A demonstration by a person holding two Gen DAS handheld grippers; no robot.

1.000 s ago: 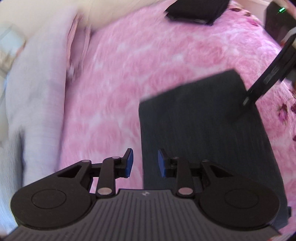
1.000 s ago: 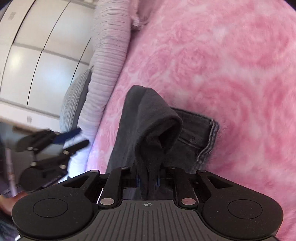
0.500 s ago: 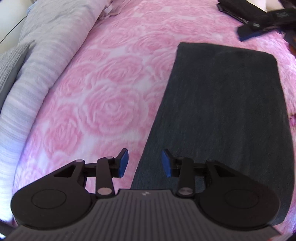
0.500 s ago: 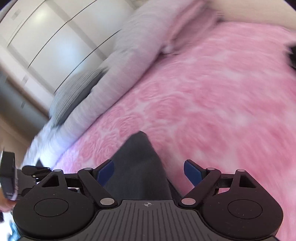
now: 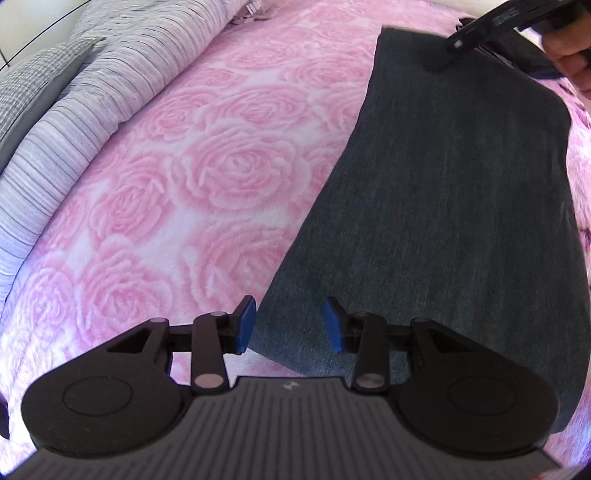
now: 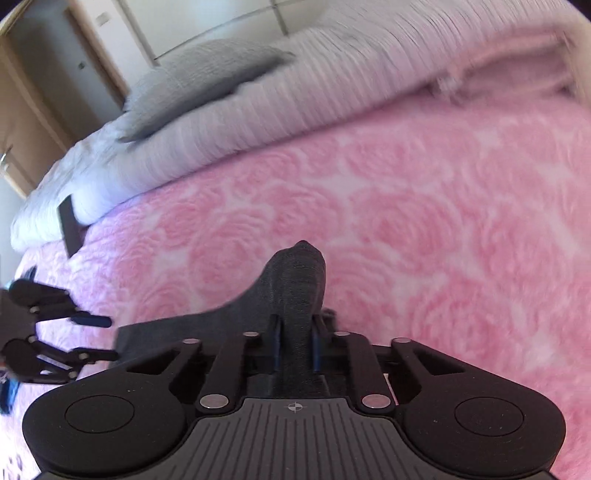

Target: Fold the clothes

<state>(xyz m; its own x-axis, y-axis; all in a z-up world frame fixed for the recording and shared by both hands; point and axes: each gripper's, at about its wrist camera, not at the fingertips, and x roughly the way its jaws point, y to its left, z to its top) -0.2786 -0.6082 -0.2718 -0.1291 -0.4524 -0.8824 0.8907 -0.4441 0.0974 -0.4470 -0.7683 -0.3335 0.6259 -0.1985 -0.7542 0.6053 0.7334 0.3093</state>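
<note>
A dark grey folded garment (image 5: 454, 206) lies flat on the pink rose-patterned blanket (image 5: 207, 177). My left gripper (image 5: 290, 325) is open, its blue pads straddling the garment's near left corner without closing on it. My right gripper (image 6: 295, 349) is shut on the far corner of the garment (image 6: 295, 288), which bunches up between its pads. The right gripper also shows in the left wrist view (image 5: 476, 33) at the garment's far edge, and the left gripper shows in the right wrist view (image 6: 92, 338), open.
A grey striped duvet (image 5: 74, 122) and a grey pillow (image 6: 207, 77) lie along the far side of the bed. A small dark object (image 6: 70, 225) sits at the duvet's edge. Wardrobe doors (image 6: 110, 44) stand behind.
My right gripper went from shut to open half a second ago and has now closed on the garment's far corner. My left gripper moved closer to the near left corner.
</note>
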